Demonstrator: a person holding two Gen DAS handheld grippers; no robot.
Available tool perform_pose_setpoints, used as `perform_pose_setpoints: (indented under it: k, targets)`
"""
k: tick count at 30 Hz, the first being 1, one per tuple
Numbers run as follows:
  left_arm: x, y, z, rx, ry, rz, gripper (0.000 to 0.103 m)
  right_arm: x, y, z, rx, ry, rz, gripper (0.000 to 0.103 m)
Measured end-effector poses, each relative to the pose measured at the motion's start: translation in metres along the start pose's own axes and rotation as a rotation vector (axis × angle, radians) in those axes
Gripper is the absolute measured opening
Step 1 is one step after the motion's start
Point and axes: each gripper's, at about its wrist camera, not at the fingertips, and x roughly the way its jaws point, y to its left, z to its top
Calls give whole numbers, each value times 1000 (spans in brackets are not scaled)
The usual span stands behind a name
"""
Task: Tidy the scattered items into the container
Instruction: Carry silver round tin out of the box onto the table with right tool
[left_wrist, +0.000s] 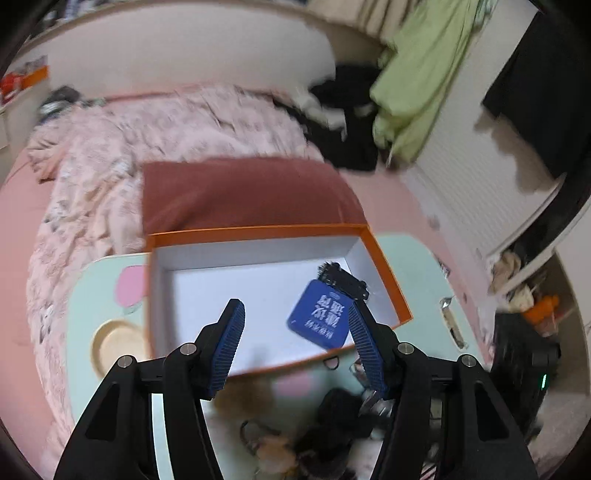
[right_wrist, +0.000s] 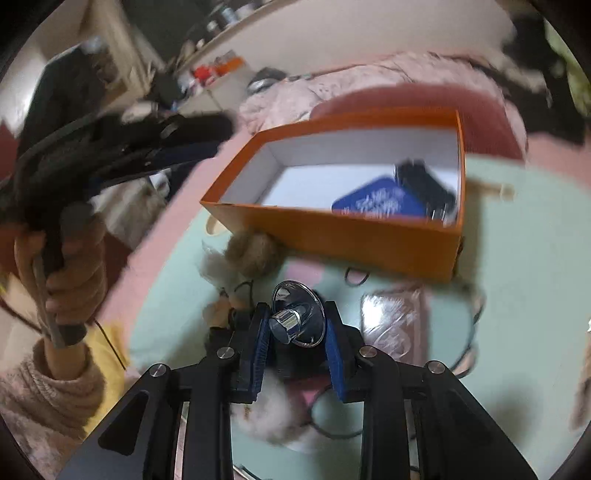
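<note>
An orange box (left_wrist: 258, 232) with a white inside stands on a mint table (left_wrist: 413, 266). In it lie a blue tin (left_wrist: 320, 314) and a black device (left_wrist: 345, 282). My left gripper (left_wrist: 295, 314) is open and empty, above the box's near edge. In the right wrist view the box (right_wrist: 354, 240) holds the blue tin (right_wrist: 380, 201) and the black device (right_wrist: 424, 181). My right gripper (right_wrist: 295, 314) is shut on a shiny chrome funnel-shaped piece (right_wrist: 295, 319) above the table, in front of the box. The left gripper (right_wrist: 155, 147) shows at the upper left, held by a hand.
Scattered on the table near the box: a fluffy tan pom-pom (right_wrist: 255, 254), a clear plastic packet (right_wrist: 395, 317), black hair ties (right_wrist: 356, 275) and dark clutter (left_wrist: 332, 417). A round wooden coaster (left_wrist: 114, 345) lies left of the box. A bed with pink bedding (left_wrist: 166, 125) lies behind.
</note>
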Motion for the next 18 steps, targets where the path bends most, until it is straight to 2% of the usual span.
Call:
perform_pose_setpoints:
  k: [1,2,3,5,9,13,16,18]
  targets:
    - [14,-6,8,0,38,-5,59,0,-4,-2,30,-29,11,29]
    - [28,-12,14,-2,72,-18,59,-1,-6,-6,50,-60,15,38]
    - [41,-18,19,-1,103,-34,59,-2,-6,-9,55,-86,12,54]
    - [65,-28,26,6,152,-36,59,-9,0,-17,36,-173,16,64]
    - [108,-56,31,129,247,41,59,-16,8,-27,-13,-226,48,71]
    - [132,-66,31,187,318,18,59,-10,3,-29,24,-208,67,71]
    - [141,-69,30,237,309,27,59,-8,-2,-35,51,-195,70,71]
    - [146,-63,28,234,296,14,61,-8,-7,-33,70,-195,79,71]
